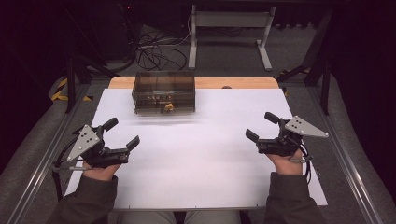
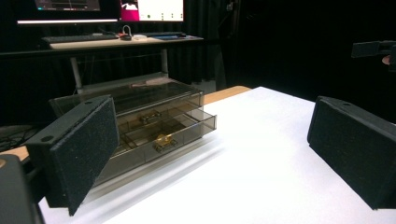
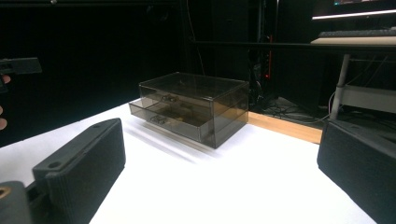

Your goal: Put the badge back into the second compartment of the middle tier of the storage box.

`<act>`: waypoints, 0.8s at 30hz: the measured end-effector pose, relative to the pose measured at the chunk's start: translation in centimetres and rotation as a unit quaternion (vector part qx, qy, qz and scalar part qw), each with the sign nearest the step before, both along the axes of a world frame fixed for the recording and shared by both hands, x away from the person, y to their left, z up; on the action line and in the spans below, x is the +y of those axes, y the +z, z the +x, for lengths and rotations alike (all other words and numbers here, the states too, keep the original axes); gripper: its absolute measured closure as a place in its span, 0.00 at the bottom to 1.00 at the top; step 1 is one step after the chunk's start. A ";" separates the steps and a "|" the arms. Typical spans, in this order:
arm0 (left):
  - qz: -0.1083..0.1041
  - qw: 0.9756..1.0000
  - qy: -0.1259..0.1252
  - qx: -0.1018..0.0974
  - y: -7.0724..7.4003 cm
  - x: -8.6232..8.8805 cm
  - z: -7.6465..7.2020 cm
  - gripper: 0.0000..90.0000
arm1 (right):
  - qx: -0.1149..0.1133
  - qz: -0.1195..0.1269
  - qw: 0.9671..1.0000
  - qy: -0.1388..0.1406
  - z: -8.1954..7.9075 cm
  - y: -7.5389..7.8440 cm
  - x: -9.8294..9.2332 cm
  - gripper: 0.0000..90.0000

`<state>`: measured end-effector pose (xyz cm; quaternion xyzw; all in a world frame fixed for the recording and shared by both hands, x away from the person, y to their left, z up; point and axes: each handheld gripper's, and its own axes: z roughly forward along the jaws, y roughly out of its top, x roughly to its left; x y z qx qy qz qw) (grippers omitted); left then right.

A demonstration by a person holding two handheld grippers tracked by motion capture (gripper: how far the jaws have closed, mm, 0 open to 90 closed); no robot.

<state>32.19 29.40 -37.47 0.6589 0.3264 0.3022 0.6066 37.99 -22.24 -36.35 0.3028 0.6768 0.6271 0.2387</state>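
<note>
We note the smoky, see-through drawer box (image 1: 163,92) standing on the white table (image 1: 210,154) toward its far edge, left of centre, well apart from both tools. Its lower drawer (image 2: 177,133) is pulled part way out; the upper one sits flush.

High view: left tool (image 1: 125,133) held low at the left side of the table, right tool (image 1: 261,126) at the right side, each gripped from below by a hand (image 1: 100,171) in a dark sleeve. Both tools have their jaws spread wide and grip nothing. Each carries a grey three-cornered plate (image 1: 84,142) on top. Beyond the table we see a tangle of cables (image 1: 156,53) on the floor and a metal frame (image 1: 229,21).

Left gripper view: looks into the open drawer from the front and shows a small gold-coloured handle (image 2: 163,141) on it, with another (image 2: 150,116) on the upper drawer; the high view gives only a yellowish spot there. It also shows a desk with a keyboard (image 2: 77,38) behind the box.

Right gripper view: takes the box from its other corner, so we see its side wall and the wooden strip (image 3: 285,127) at the table's far edge. The handles read dark here.
</note>
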 end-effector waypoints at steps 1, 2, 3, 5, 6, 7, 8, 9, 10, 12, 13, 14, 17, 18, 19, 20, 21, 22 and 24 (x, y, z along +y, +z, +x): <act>0.000 1.000 0.000 -0.001 -0.1 0.1 0.0 0.03 | 0.001 -0.002 1.000 0.001 0.0 0.0 0.0 0.02; -0.003 1.000 0.001 0.000 -0.1 0.1 0.0 0.03 | 0.002 -0.002 1.000 0.001 0.1 -0.1 0.1 0.02; -0.003 1.000 0.000 0.000 -0.2 0.2 0.0 0.03 | 0.003 -0.003 1.000 0.001 0.1 -0.2 0.1 0.02; -0.004 1.000 0.000 0.002 -0.3 0.3 0.0 0.03 | 0.005 -0.005 1.000 0.001 0.2 -0.2 0.1 0.02; -0.005 1.000 -0.002 0.003 -0.3 0.3 0.0 0.03 | 0.004 -0.006 1.000 0.000 0.2 -0.3 0.1 0.02; -0.004 1.000 -0.003 0.003 -0.3 0.3 -0.1 0.03 | 0.005 -0.006 1.000 0.000 0.2 -0.3 0.1 0.02; -0.004 1.000 -0.002 0.002 -0.3 0.3 -0.1 0.03 | 0.005 -0.007 1.000 0.000 0.3 -0.3 0.2 0.02; -0.005 1.000 -0.004 0.003 -0.4 0.3 -0.1 0.03 | 0.006 -0.007 1.000 0.000 0.3 -0.4 0.2 0.02; -0.008 1.000 -0.004 0.004 -0.4 0.4 -0.1 0.03 | 0.006 -0.008 1.000 0.000 0.3 -0.4 0.2 0.02; -0.006 1.000 -0.005 0.006 -0.6 0.4 -0.1 0.03 | 0.005 -0.010 1.000 -0.001 0.4 -0.4 0.2 0.02; -0.003 1.000 -0.006 0.008 -0.6 0.5 0.0 0.03 | 0.007 -0.010 1.000 -0.001 0.4 -0.4 0.3 0.02; -0.004 1.000 -0.006 0.008 -0.7 0.5 0.0 0.03 | 0.007 -0.011 1.000 -0.002 0.5 -0.5 0.3 0.02; -0.005 1.000 -0.005 0.013 -0.9 0.6 0.2 0.03 | 0.008 -0.014 1.000 -0.003 0.6 -0.6 0.3 0.02; -0.007 1.000 -0.005 0.013 -1.0 0.6 0.2 0.03 | 0.010 -0.014 1.000 -0.003 0.6 -0.6 0.4 0.02; -0.006 1.000 -0.005 0.014 -1.0 0.7 0.2 0.03 | 0.010 -0.014 1.000 -0.003 0.6 -0.6 0.4 0.02; -0.006 1.000 -0.006 0.014 -1.0 0.6 0.2 0.03 | 0.008 -0.014 1.000 -0.002 0.6 -0.6 0.5 0.02; -0.005 1.000 -0.006 0.014 -0.9 0.7 0.1 0.03 | 0.007 -0.014 1.000 -0.003 0.5 -0.6 0.5 0.02; -0.005 1.000 -0.006 0.011 -0.8 0.7 0.1 0.03 | 0.006 -0.013 1.000 -0.002 0.5 -0.6 0.5 0.02; -0.006 1.000 -0.006 0.010 -0.8 0.6 0.0 0.03 | 0.005 -0.013 1.000 -0.003 0.5 -0.5 0.5 0.02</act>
